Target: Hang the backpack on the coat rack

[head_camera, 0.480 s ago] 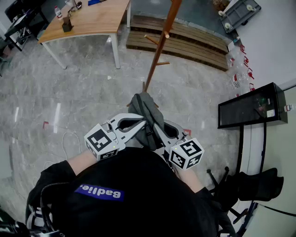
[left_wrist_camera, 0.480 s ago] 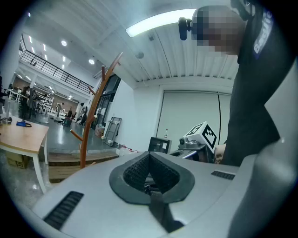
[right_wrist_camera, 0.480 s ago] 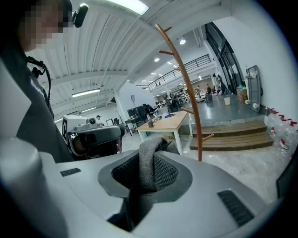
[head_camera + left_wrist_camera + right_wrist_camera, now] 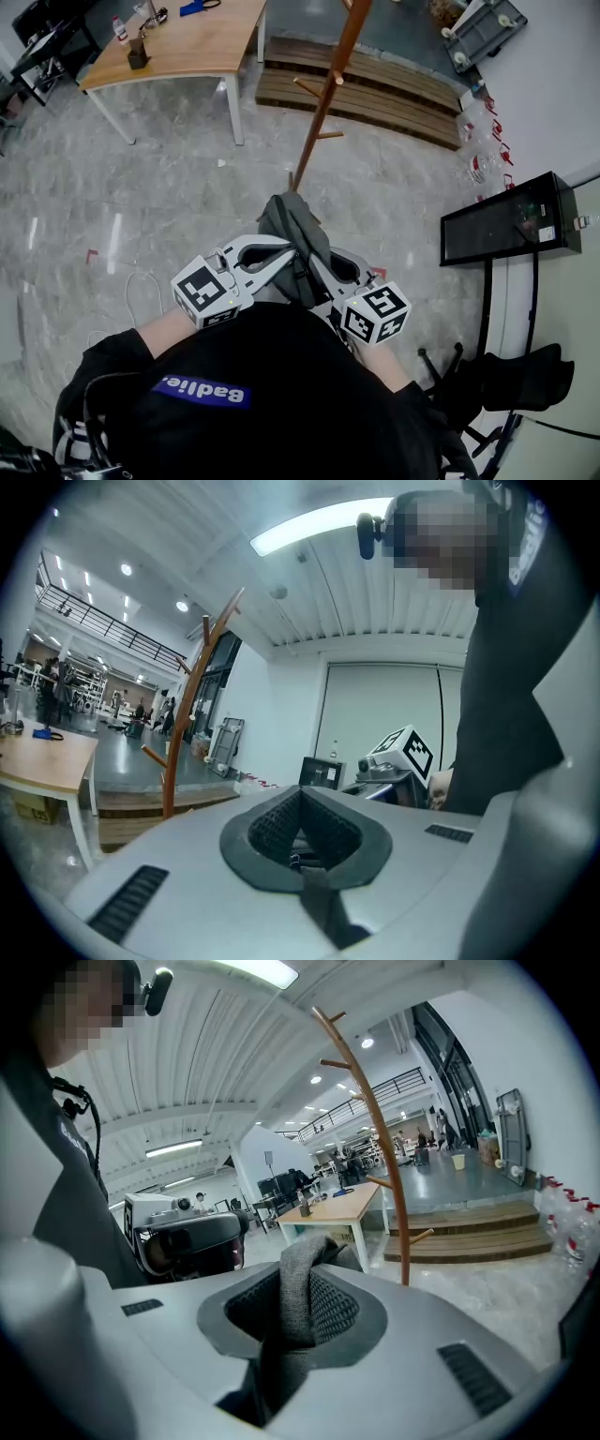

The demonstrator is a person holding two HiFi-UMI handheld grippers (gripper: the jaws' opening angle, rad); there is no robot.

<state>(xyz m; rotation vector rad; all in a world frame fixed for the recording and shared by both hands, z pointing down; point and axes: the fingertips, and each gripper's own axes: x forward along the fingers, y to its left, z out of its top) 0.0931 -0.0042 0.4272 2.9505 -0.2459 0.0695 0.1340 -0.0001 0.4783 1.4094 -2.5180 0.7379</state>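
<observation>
The right claw (image 4: 298, 1321) pinches a grey strap (image 4: 300, 1274) of the backpack (image 4: 289, 225); the left claw (image 4: 300, 841) is pressed together on a thin dark piece of it. The backpack hangs between them above the floor (image 4: 169, 187), near the foot of the wooden coat rack (image 4: 323, 103).

Head view: steeply down from well above. Gripper views: tight behind the jaws, facing outward. Shared by all three: coat rack (image 4: 325, 94), wooden table (image 4: 187, 42).

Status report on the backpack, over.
Left tool and right tool shut on backpack straps. Backpack not yet on coat rack, rack ahead. Bare floor between.
</observation>
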